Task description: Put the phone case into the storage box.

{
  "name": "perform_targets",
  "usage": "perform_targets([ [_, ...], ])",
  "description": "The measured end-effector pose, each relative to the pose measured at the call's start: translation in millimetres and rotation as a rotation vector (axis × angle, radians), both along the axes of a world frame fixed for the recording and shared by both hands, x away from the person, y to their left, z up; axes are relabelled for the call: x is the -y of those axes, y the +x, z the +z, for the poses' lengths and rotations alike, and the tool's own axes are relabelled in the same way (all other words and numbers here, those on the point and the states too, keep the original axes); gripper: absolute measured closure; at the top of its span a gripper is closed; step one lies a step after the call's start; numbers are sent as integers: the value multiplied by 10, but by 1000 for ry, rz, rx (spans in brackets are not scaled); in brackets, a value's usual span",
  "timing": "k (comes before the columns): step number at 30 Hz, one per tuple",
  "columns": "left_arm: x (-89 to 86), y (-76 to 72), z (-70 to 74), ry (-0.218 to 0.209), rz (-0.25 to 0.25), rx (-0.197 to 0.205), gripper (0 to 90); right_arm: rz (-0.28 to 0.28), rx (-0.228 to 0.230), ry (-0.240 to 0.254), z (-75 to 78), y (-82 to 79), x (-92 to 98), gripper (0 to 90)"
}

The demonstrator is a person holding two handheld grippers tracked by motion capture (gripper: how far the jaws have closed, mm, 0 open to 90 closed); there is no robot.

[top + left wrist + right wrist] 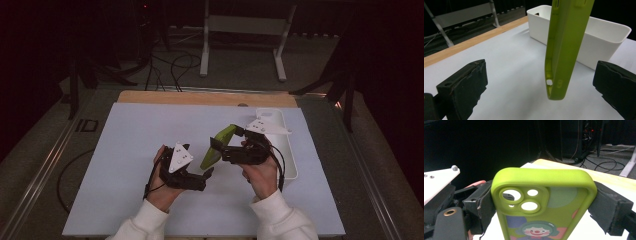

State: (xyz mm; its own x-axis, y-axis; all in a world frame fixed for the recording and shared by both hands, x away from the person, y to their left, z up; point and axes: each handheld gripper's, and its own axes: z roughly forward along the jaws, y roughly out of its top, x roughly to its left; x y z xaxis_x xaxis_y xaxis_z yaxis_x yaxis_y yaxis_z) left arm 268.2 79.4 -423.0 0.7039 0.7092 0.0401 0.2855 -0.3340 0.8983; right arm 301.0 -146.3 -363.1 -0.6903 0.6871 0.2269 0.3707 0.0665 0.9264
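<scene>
right hand-held gripper (544,202) clamps green phone case (541,202)

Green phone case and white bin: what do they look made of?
Phone case: likely soft silicone or rubbery plastic, matte, with rounded edges and no glare. White bin: probably moulded hard plastic, smooth with a faint sheen, thin even walls and rounded corners.
</scene>
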Motion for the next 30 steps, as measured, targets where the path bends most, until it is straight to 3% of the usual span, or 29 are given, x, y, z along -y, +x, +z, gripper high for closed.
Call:
perform_targets([
  [30, -406, -42, 8, 16, 37, 21, 1, -19, 13, 0, 40, 10, 62, 155],
])
